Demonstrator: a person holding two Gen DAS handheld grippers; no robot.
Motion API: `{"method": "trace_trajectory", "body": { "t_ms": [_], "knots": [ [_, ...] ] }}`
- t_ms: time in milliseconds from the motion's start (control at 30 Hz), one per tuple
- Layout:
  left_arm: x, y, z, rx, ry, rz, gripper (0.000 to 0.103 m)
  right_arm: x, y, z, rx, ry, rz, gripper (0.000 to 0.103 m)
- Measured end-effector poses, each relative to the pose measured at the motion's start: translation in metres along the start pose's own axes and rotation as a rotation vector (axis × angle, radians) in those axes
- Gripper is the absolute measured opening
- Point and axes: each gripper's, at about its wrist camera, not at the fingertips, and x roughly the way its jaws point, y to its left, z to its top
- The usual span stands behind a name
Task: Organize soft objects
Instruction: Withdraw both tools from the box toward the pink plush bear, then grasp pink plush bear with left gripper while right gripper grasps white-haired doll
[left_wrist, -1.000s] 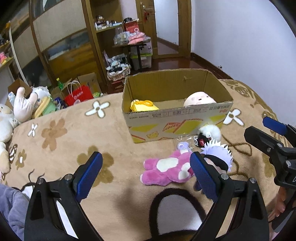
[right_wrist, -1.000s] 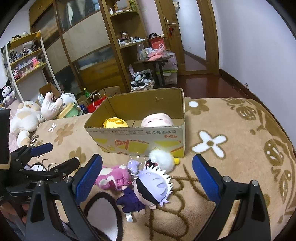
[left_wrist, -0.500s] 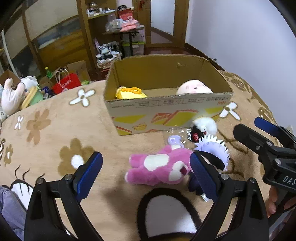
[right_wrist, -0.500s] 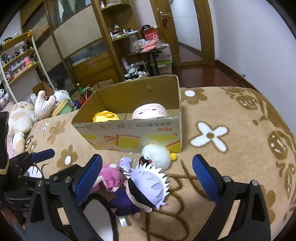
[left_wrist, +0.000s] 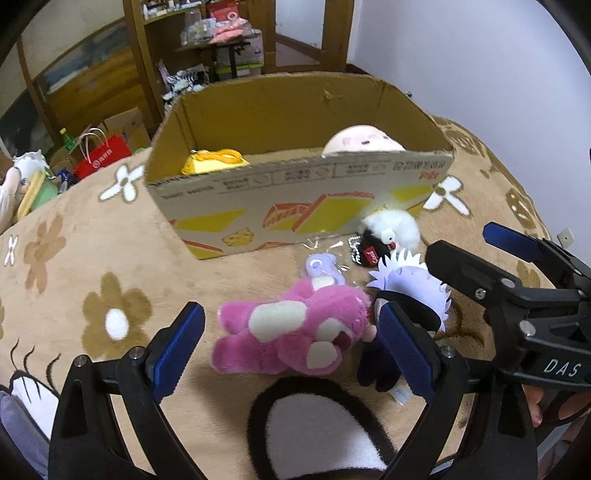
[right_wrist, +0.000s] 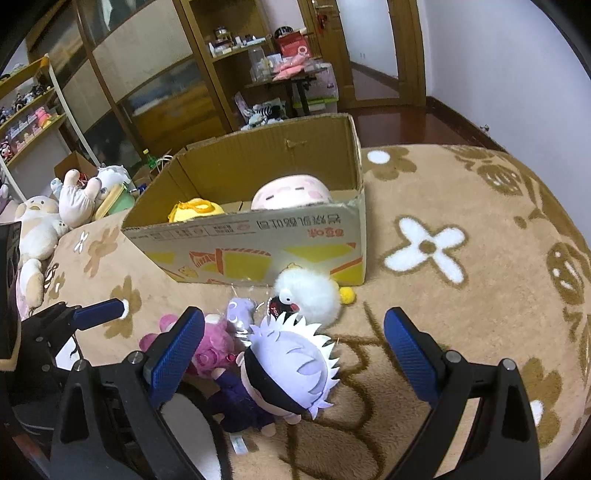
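In the left wrist view, we see our left gripper (left_wrist: 291, 343) spread wide, holding nothing. The pink plush bear (left_wrist: 291, 338) lies on the blanket (left_wrist: 92, 266) right between the blue pads, its long axis running from 9 to 3 o'clock across the gap. The cardboard box (left_wrist: 295, 206) sits beyond at 12 o'clock.

In the right wrist view, our right gripper (right_wrist: 293, 356) is also wide open and empty. The white-haired doll (right_wrist: 291, 373) lies between its fingers, head toward 1 o'clock, the bear at 9 o'clock. We judge each gripper nearest its own toy
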Motion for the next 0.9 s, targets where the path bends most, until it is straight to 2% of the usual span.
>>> {"method": "trace_trajectory", "body": {
  "t_ms": [567, 900],
  "knots": [
    [0.037, -0.007, -0.003, 0.039, 0.110, 0.004, 0.094, 0.037, 0.001, -0.006, 0.031, 0.124, 0.037, 0.102],
    [0.049, 0.005, -0.003, -0.022, 0.134, -0.034, 0.094, 0.058, 0.000, -0.014, 0.059, 0.210, 0.050, 0.102]
  ]
}}
